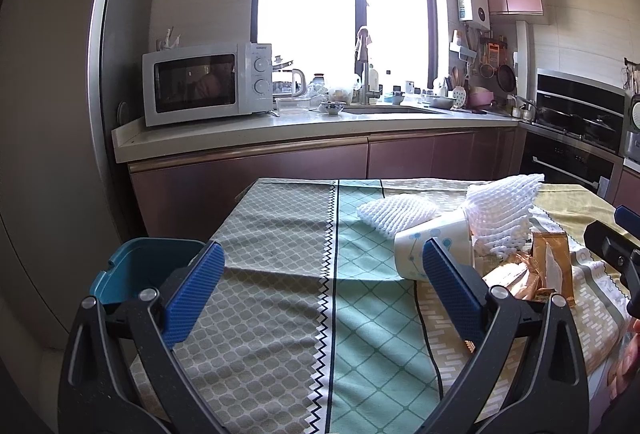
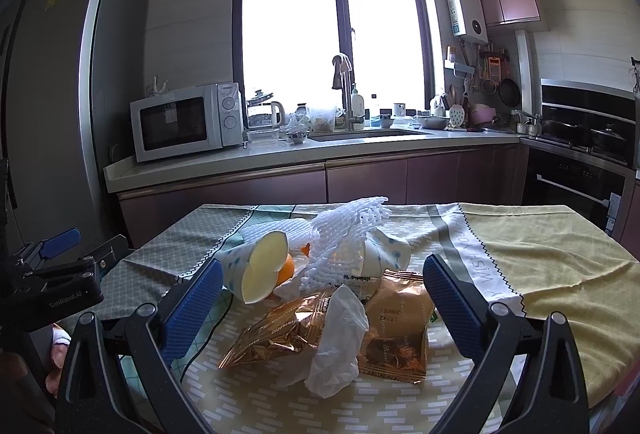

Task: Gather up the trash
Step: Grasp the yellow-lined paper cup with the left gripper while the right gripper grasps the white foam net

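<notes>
A heap of trash lies on the patterned tablecloth (image 2: pixel 540 262). In the right wrist view it holds a tipped paper cup (image 2: pixel 256 266), white foam netting (image 2: pixel 344 234), orange peel (image 2: pixel 286 270), gold snack wrappers (image 2: pixel 396 334) and a crumpled tissue (image 2: pixel 340 338). My right gripper (image 2: pixel 322 294) is open, low over the wrappers, with the tissue between its fingers' lines. My left gripper (image 1: pixel 324 282) is open above bare cloth, the paper cup (image 1: pixel 432 250) just beyond its right finger. Foam netting (image 1: pixel 500 209) and wrappers (image 1: pixel 548 270) lie to its right. A teal bin (image 1: pixel 140 270) sits behind its left finger.
Beyond the table runs a kitchen counter (image 1: pixel 280 129) with a microwave (image 1: pixel 200 81), a kettle, bowls and a sink under a bright window. A stove and oven (image 2: pixel 580 169) stand at the right. The left gripper's body (image 2: pixel 52 274) shows at the right view's left edge.
</notes>
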`<state>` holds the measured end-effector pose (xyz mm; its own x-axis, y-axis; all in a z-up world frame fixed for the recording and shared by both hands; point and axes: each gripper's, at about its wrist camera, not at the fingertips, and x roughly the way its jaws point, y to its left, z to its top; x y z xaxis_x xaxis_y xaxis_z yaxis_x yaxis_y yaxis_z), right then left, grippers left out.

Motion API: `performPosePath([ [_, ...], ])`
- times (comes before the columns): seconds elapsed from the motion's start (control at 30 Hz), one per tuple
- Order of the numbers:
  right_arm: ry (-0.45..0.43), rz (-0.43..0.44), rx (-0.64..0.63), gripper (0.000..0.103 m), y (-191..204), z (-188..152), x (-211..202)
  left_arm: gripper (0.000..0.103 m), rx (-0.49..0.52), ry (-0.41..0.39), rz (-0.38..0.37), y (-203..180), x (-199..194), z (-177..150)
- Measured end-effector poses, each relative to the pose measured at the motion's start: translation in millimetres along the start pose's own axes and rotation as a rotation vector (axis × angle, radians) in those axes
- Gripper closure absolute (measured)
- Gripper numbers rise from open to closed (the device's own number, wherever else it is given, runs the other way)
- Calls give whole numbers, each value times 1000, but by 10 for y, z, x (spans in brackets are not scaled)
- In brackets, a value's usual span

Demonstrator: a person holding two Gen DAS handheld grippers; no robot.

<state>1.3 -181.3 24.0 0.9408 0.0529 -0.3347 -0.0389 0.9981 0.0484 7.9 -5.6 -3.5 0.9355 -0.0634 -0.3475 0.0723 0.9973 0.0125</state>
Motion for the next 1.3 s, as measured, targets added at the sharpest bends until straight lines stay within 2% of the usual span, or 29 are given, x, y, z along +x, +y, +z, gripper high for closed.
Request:
performPosePath([
  [0.33, 102, 6, 37, 6, -186, 3, 261, 5, 56, 46, -101, -241, 213, 66],
  [0.53, 143, 56, 33, 7, -214, 67, 470, 6, 104, 84, -152, -469, 459, 107],
  [0.67, 179, 97, 57, 19, -261, 132, 638, 11, 126, 141, -189, -588, 685, 108],
  [0.77, 197, 125, 67, 24, -278, 156, 731, 16, 139, 168, -227, -674, 820, 102],
  [0.87, 229, 154, 89, 36, -330, 201, 866, 18, 163, 176, -264, -755, 893, 91],
  [1.03, 268, 190, 118, 46, -364, 239, 1090, 19, 206, 184, -280, -916, 962, 82],
  [1.2, 307, 226, 151, 66, -390, 239, 1262, 32, 213, 256, -268, -1004, 1206, 69],
  [1.3, 313, 248, 166, 81, -411, 227, 1295, 50, 186, 310, -278, -968, 1372, 67],
])
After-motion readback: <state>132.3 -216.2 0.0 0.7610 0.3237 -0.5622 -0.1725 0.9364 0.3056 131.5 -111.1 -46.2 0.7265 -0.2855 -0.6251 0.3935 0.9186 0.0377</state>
